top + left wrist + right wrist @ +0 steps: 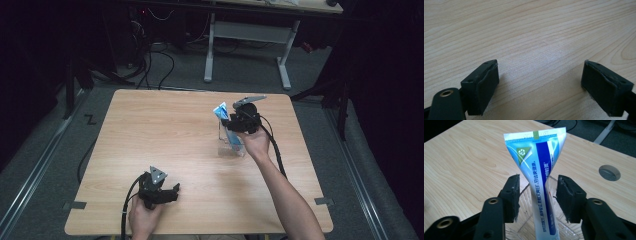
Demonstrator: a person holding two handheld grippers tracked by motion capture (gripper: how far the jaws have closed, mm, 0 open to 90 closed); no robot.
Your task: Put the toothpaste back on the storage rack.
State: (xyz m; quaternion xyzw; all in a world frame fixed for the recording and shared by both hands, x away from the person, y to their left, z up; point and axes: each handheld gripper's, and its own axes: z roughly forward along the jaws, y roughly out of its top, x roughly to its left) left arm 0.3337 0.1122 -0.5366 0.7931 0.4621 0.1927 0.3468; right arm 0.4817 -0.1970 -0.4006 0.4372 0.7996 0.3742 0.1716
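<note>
Looking down on the light wooden table [165, 135], we take the clear ribbed plastic cup [231, 141] as our landmark; it stands right of the table's middle. A blue and white toothpaste tube [541, 170] stands upright inside that cup, its flat crimped end sticking up above the rim. Our right gripper [537, 196] hovers just over the cup, one black jaw on each side of the tube; a small gap shows at each pad, so the jaws sit parted around the tube without pinching it. Beyond the cup, near the table edge, we see a round grey cap [609, 172] set into the wood. Our left gripper [540, 85] rests well away from the cup, near the table's front edge, its jaws spread wide over bare wood.
</note>
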